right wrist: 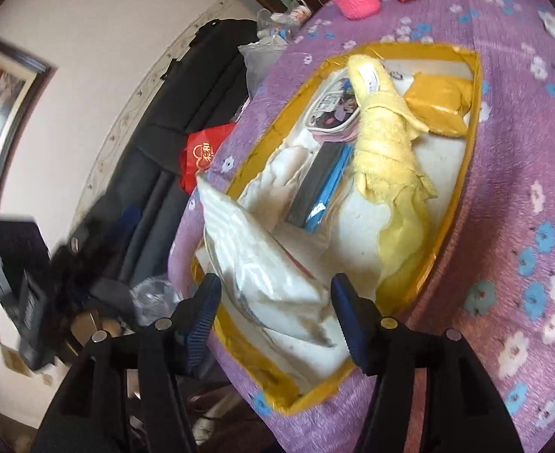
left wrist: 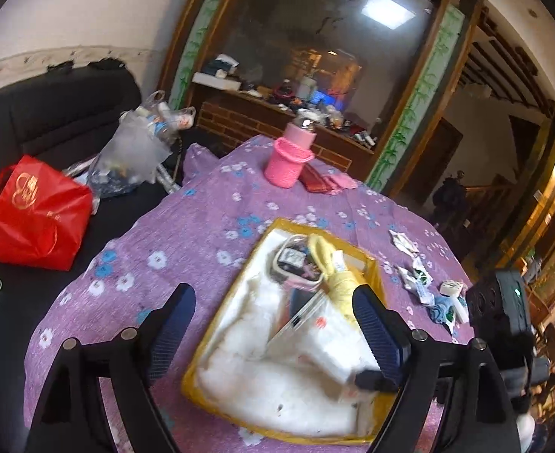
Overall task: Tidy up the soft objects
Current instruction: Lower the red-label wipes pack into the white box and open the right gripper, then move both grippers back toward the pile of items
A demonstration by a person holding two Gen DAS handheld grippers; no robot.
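Note:
A gold-rimmed box (left wrist: 273,226) (right wrist: 469,143) sits on the purple flowered tablecloth (left wrist: 186,234). In it lie a white fluffy cloth (left wrist: 277,389), a rolled yellow towel (left wrist: 334,275) (right wrist: 383,139), a printed pouch (left wrist: 296,260) (right wrist: 334,109) and a clear-wrapped white packet (right wrist: 258,260). My left gripper (left wrist: 277,321) hovers open over the near half of the box with nothing between its fingers. My right gripper (right wrist: 276,288) stands open at the box's near end. The white packet lies between its blue pads, which do not press on it.
A pink knitted cup (left wrist: 288,162) and red and pink cloths (left wrist: 322,183) stand at the table's far side. Several small wrapped packets (left wrist: 420,283) lie right of the box. A red bag (left wrist: 39,207) and a clear plastic bag (left wrist: 130,154) rest on the black sofa at left.

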